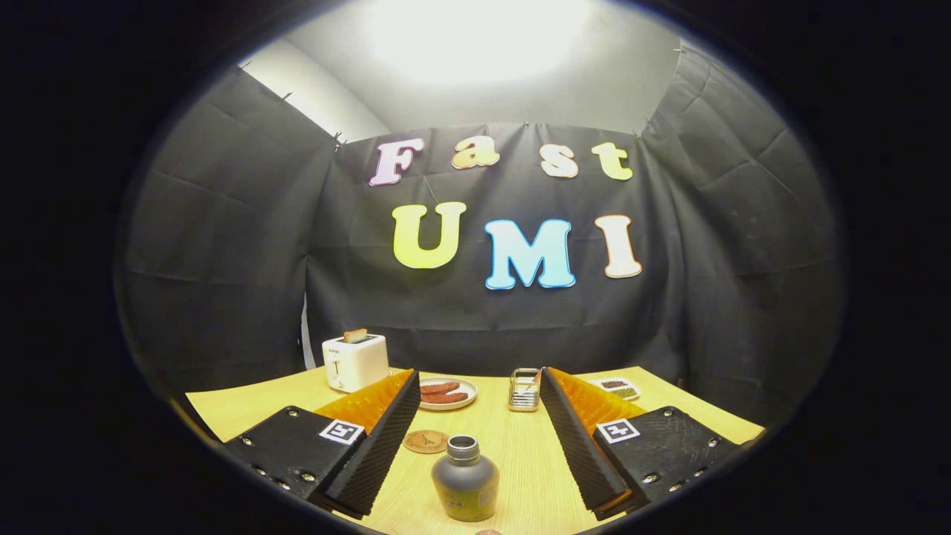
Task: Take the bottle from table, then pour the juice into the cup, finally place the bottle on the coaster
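The gripper (475, 397) is spread wide and holds nothing — the squat grey uncapped bottle (465, 479) stands upright between its fingers, touching neither. Just beyond lies the round brown coaster (426, 441) on the pale wooden table (513, 446) — farther off, a small metal cup (524, 389).

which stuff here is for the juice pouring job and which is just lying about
For the job: bottle, upright and uncapped between the open jaws of the gripper; coaster; cup.

Lying about: toaster with toast; plate of sausages; small dish.
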`<move>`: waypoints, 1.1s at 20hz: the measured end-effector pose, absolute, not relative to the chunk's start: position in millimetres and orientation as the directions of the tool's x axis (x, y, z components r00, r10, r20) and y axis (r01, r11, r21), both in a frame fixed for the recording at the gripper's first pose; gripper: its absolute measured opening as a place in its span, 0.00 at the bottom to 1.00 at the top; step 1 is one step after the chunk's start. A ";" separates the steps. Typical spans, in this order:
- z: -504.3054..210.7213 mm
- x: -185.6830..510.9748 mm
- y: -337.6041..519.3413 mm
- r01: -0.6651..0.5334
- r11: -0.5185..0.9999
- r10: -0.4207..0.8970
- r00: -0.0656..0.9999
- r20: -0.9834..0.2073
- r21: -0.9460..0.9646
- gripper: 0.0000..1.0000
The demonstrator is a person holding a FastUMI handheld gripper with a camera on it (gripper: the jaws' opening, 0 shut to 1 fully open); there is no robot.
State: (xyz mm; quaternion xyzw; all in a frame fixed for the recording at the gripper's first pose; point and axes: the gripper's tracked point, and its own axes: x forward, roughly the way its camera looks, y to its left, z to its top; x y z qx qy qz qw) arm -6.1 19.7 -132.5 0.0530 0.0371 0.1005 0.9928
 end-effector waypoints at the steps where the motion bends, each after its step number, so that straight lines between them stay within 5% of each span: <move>1: -137.8 -4.9 21.8 -0.202 0.973 0.211 0.975 -0.071 0.113 0.98; 22: -268.3 -7.0 43.9 -0.259 0.955 0.294 0.899 -0.324 0.147 0.99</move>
